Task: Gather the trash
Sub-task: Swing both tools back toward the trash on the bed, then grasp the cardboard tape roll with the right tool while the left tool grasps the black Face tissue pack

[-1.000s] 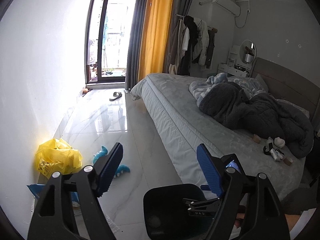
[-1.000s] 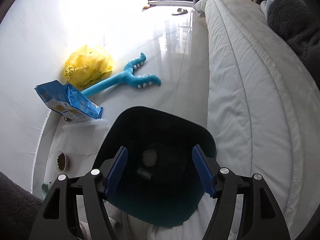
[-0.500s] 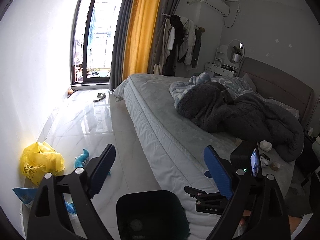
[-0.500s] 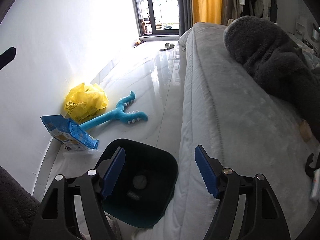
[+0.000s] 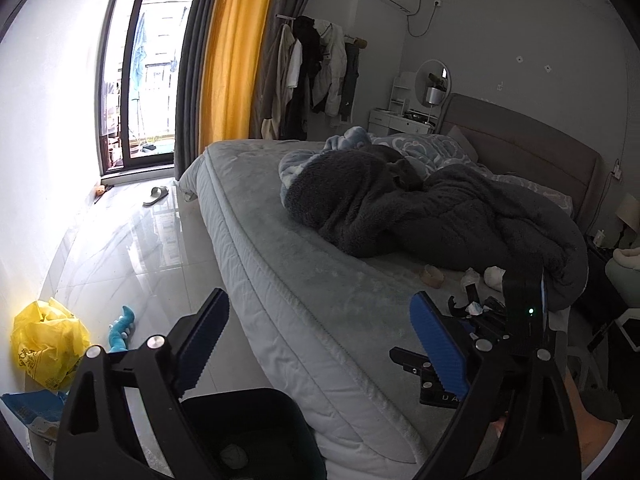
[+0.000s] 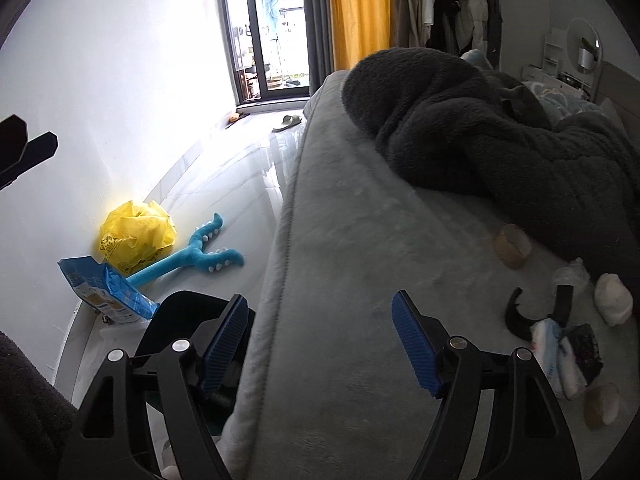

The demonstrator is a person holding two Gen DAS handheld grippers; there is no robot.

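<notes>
A black trash bin stands on the floor against the bed's side, with a pale crumpled ball inside; it also shows in the right wrist view. Trash lies on the grey bed: a tape roll, a white wad, a black clip, crumpled wrappers and a second roll. My left gripper is open and empty above the bin and bed edge. My right gripper is open and empty over the bed edge, left of the trash.
A yellow plastic bag, a blue plush toy and a blue packet lie on the glossy floor by the white wall. A dark blanket is heaped on the bed. A slipper lies near the balcony door.
Both grippers have risen and swung right, from over the bin toward the bed. The trash pile on the bed has come into the right wrist view. Both stay open.
</notes>
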